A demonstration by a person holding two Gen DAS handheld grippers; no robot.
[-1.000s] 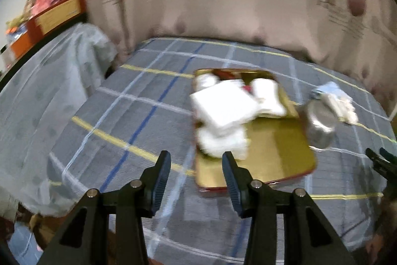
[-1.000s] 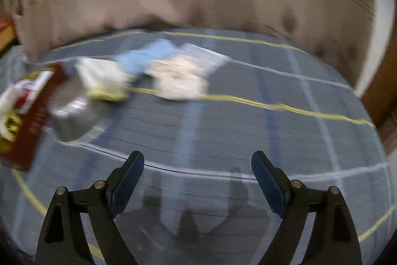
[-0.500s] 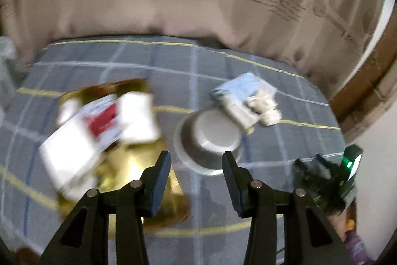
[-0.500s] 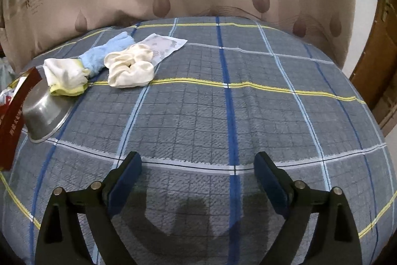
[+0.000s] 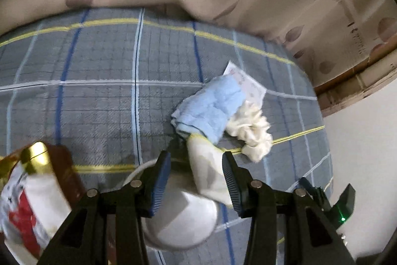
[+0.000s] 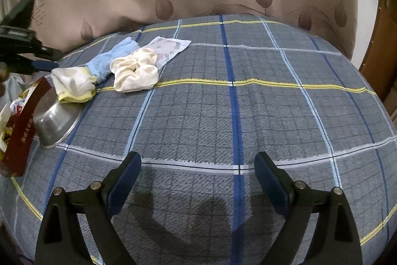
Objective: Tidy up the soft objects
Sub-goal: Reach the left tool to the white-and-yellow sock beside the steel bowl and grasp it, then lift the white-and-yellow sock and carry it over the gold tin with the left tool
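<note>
Left claw (image 5: 196, 173), released, now over bowl (image 5: 183, 220) instead of tray; right claw (image 6: 198, 178) just widened, empty; one sock (image 6: 73, 85), one scrunchie (image 6: 135, 73), one blue cloth (image 6: 106, 61)

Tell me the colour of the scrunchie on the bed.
Cream white. The scrunchie shows best in the right wrist view, lying on the plaid cover beside a blue sock.
</note>
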